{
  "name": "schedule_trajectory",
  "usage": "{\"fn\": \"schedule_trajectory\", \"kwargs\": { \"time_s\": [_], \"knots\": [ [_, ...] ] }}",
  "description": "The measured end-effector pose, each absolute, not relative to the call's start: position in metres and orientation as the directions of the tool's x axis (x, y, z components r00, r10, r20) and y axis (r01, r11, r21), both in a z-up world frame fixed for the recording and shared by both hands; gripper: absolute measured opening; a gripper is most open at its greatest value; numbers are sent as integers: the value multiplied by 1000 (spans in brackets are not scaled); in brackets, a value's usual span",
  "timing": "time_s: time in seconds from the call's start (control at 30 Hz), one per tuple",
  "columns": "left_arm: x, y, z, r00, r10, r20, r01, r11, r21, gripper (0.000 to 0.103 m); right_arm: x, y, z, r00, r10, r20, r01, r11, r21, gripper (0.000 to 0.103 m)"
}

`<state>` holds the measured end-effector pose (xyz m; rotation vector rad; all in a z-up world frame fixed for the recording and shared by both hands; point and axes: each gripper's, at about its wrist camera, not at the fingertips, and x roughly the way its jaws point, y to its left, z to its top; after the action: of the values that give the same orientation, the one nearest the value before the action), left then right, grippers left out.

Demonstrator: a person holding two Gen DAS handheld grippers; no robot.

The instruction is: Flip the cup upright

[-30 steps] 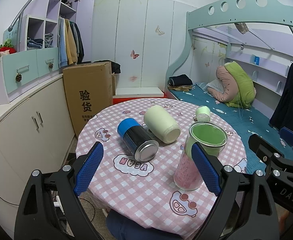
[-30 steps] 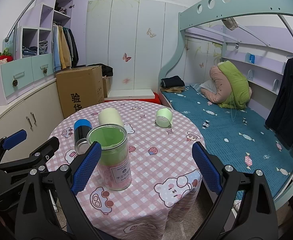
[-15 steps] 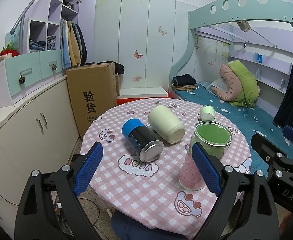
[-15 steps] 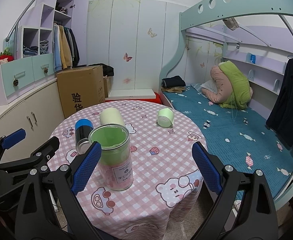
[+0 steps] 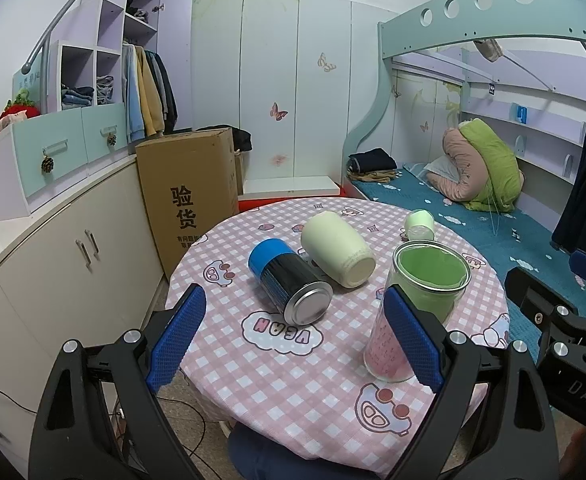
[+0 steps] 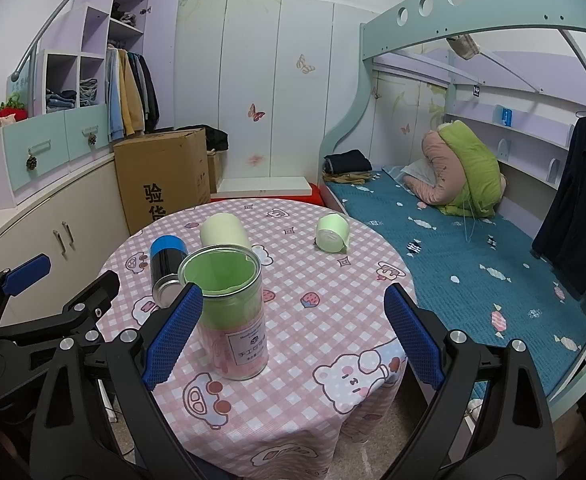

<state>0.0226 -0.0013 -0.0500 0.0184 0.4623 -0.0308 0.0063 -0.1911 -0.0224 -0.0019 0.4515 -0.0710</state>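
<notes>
Cups lie toppled on the round surface [image 5: 277,384] with its pink-and-white checked cloth. A cream ceramic cup [image 5: 337,250] rests on its side ahead of the left gripper [image 5: 293,342], a little right of that gripper's centre line, its flat base turned toward the camera. Touching or just beside it on its left lies a black cylindrical can with a blue cap and metal end [image 5: 287,283], also on its side, metal end toward the gripper. Farther off to the right, a small pale-green cup [image 5: 419,224] lies tipped over near the surface's far edge; from the right gripper [image 6: 293,338] it sits ahead and slightly right of centre [image 6: 332,233].

Standing upright is a clear glass jar with green and pink layers inside [image 6: 229,312], just inside the right gripper's left finger [image 6: 172,336] and partly hidden by it; in the left wrist view the same jar [image 5: 417,312] stands behind that gripper's right finger [image 5: 413,338].

Both grippers hover level at the near edge of the surface, side by side, pointing forward across it, fingers spread wide and holding nothing.

Beyond the surface stand a brown cardboard box [image 5: 191,196] to the left and a bunk bed with a teal sheet [image 6: 445,240] to the right.
</notes>
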Motion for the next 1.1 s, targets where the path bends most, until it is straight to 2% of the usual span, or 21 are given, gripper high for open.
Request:
{"fn": "schedule_trajectory", "kwargs": {
  "time_s": [1.1],
  "knots": [
    [41, -17, -55, 880, -17, -475, 35, 999, 29, 87, 23, -201, -43, 881, -93, -463, 97, 995, -14, 92]
  ]
}}
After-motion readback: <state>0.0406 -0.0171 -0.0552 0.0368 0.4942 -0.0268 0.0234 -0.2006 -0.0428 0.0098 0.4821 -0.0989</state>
